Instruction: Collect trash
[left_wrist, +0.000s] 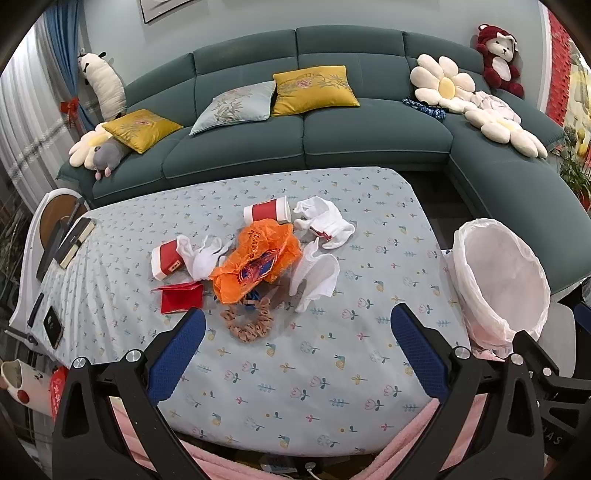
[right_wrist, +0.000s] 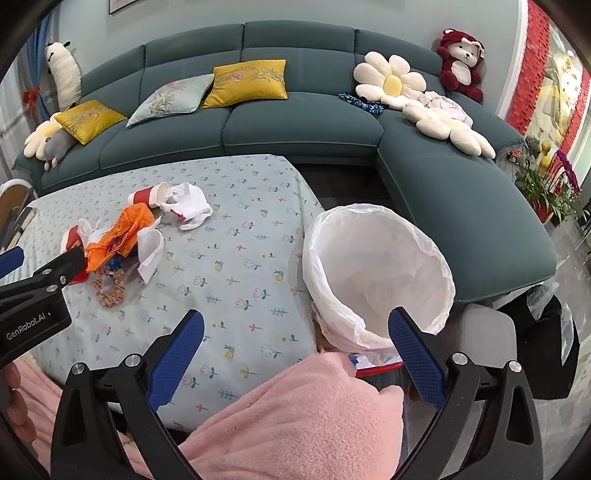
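Note:
A pile of trash lies mid-table: an orange plastic bag (left_wrist: 255, 258), two red-and-white paper cups (left_wrist: 267, 212) (left_wrist: 166, 258), a red packet (left_wrist: 181, 299), crumpled white tissues (left_wrist: 314, 277) and white gloves (left_wrist: 325, 218). A tan scrunchie (left_wrist: 247, 323) lies in front of the pile. My left gripper (left_wrist: 297, 325) hovers open over the near table, just short of the scrunchie, with nothing between its fingers. My right gripper (right_wrist: 295, 328) is open too, over the table edge beside the white-lined bin (right_wrist: 376, 273). In the right wrist view the orange bag (right_wrist: 118, 236) lies far left.
The table wears a floral cloth (left_wrist: 332, 387). Books and phones (left_wrist: 74, 240) lie on its left edge. A teal sofa (left_wrist: 314, 140) with cushions and plush toys runs behind. A pink blanket (right_wrist: 295, 424) covers a person's lap below the right gripper. Potted plants (right_wrist: 546, 184) stand at far right.

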